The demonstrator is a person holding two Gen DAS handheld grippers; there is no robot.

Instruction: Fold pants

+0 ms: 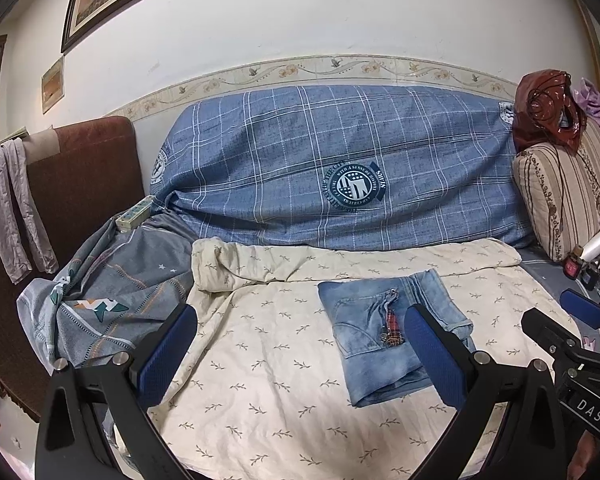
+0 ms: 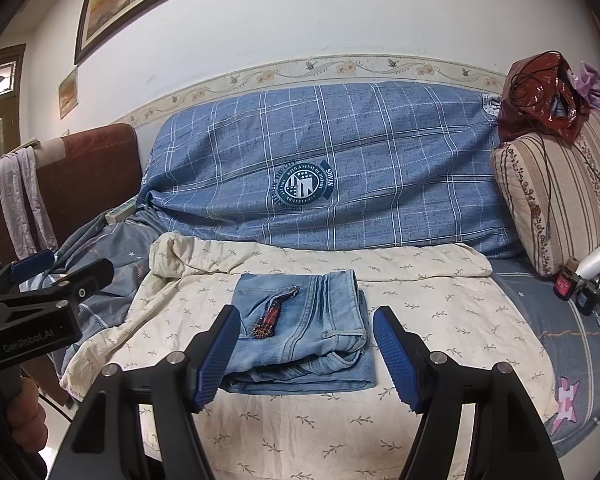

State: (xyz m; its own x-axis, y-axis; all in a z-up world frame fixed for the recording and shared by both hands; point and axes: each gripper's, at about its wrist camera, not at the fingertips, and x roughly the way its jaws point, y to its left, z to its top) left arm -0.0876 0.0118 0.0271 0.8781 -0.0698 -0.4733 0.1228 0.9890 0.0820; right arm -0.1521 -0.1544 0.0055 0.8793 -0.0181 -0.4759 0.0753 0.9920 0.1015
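Pants: I see the blue jeans folded into a small neat pile. They lie flat on the cream sheet, just ahead of my right tool and a bit ahead and to the right of my left tool.
Red tag: a small red checked strip lies on top of the jeans, near the pocket.
Right tool: my right tool has its two blue pads wide apart. Nothing is between the pads. The jeans show in the gap but lie past the tips, not touched.
Left tool: my left tool is wide open too and holds nothing. Its right pad sits in front of the edge of the jeans in my view; I cannot tell if it touches them.
Sheet: the cream sheet with little leaf prints covers the sofa seat under both tools.
Behind: a blue checked cover hangs over the sofa back, far ahead of both tools.
Side: a striped cushion stands well off to the right of my right tool.
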